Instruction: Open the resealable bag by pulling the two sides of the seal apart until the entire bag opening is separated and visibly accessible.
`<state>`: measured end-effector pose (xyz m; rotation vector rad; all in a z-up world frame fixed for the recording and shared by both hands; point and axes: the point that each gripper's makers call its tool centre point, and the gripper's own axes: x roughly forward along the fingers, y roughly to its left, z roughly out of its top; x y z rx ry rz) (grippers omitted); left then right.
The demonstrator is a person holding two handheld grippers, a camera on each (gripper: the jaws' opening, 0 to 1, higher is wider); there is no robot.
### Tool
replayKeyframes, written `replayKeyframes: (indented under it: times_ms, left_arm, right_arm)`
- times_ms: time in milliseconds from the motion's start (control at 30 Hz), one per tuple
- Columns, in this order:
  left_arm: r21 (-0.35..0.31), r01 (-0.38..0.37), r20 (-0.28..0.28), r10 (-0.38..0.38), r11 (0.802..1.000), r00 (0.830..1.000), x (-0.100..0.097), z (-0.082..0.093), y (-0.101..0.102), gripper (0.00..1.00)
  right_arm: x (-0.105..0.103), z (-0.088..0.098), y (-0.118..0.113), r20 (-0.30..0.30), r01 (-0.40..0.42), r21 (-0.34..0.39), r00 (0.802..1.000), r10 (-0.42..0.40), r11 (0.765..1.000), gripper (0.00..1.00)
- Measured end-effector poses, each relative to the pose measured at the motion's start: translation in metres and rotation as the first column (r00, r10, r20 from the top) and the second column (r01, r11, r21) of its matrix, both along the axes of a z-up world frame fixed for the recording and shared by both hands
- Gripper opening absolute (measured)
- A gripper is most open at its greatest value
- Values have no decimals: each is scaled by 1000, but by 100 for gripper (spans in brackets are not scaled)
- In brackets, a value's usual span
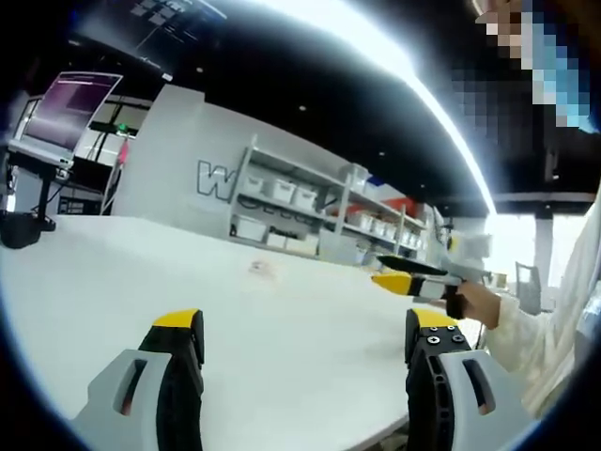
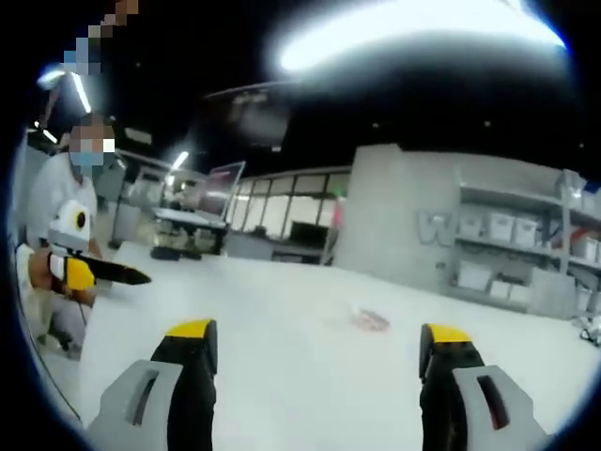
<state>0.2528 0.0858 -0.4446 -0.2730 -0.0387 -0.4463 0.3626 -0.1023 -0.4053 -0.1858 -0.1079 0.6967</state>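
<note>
Both grippers, left and right, had jaws spread, empty, above the table. Far mid-table lay a small blurred item, possibly the bag.

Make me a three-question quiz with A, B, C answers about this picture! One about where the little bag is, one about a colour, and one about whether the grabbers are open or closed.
1. Where is the bag?
A. Lying on the white table
B. Held in a gripper
C. On a shelf

2. What colour are the gripper tips?
A. Red
B. Yellow
C. Green

3. How do the jaws of the left gripper and right gripper stand?
A. Both shut on the bag
B. One open, one shut
C. Both open, holding nothing

Answers:
1. A, it lies alone on the tabletop, ahead of both grippers.
2. B, yellow caps top each black jaw.
3. C, bare table shows in each wide gap.
</note>
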Motion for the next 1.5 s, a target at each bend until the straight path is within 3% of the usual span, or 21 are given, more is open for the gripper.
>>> replayKeyframes:
  times_ms: [800, 1067, 1500]
  left_arm:
    - [10, 9, -7, -9, 1000, 1000, 7, -2, -5, 86]
    - [13, 9, -5, -9, 1000, 1000, 9, -2, -6, 86]
    - [23, -1, 2, 1, 1000, 1000, 11, -2, -5, 86]
  right_arm:
    - [-40, -4, -30, -15, 49, 65, 999, -48, 997, 89]
    - [-56, -16, -41, -46, 69, 101, 997, -65, 992, 90]
    - [-67, -17, -51, -42, 109, 167, 994, -103, 980, 89]
